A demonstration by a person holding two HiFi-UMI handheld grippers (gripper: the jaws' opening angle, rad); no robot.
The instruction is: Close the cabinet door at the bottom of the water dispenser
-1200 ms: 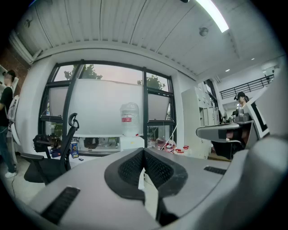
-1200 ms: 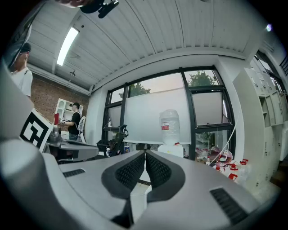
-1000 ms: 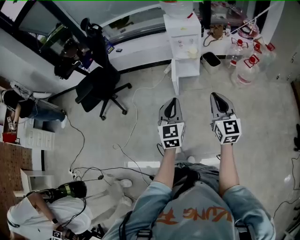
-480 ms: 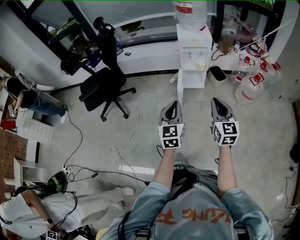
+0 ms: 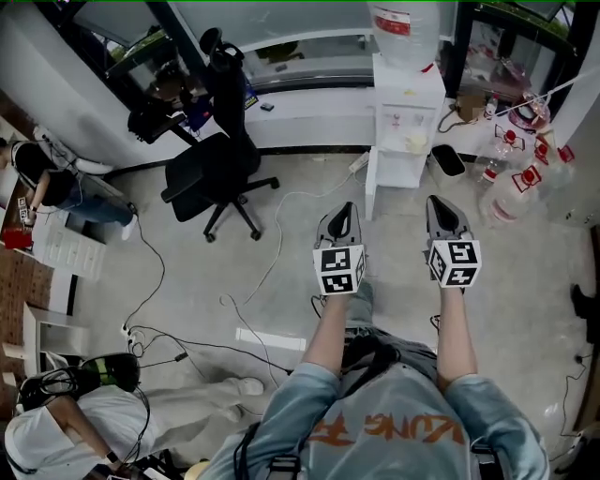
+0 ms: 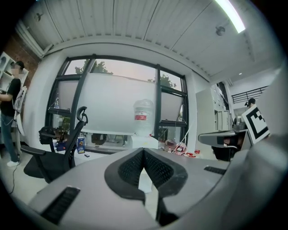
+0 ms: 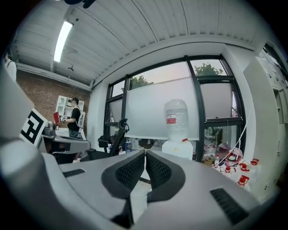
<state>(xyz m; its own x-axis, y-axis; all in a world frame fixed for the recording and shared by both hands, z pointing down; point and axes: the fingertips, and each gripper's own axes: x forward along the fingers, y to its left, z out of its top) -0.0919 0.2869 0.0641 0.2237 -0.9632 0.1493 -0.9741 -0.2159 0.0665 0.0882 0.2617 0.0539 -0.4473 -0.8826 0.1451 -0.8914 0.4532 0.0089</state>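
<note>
Down at the foot of the tall white water dispenser (image 5: 405, 103) the thin white cabinet door (image 5: 369, 187) stands swung right out, edge-on to the head view, with the open compartment (image 5: 398, 167) showing beside it, so the closing is not yet begun. Dangers, as I judge them: that door is a narrow target, and a closed tip could glance off its edge or shove it so sharply that it bounces back open; push too high or too hard and the unit itself, with the big clear bottle (image 5: 403, 23) on top, could rock. A white cable (image 5: 281, 230) runs across the grey floor just beside the door's foot, and the cluster of red-capped water jugs (image 5: 511, 192) sits near the other side, so a wide swing could catch either. Both arms reach forward side by side, roughly level and aimed at the dispenser, well short of it. The left gripper (image 5: 340, 210) lines up nearest the door, jaws pressed together on nothing (image 6: 144, 151); the right gripper (image 5: 438, 203) is likewise clenched and empty (image 7: 145, 152), marker cubes facing up
</note>
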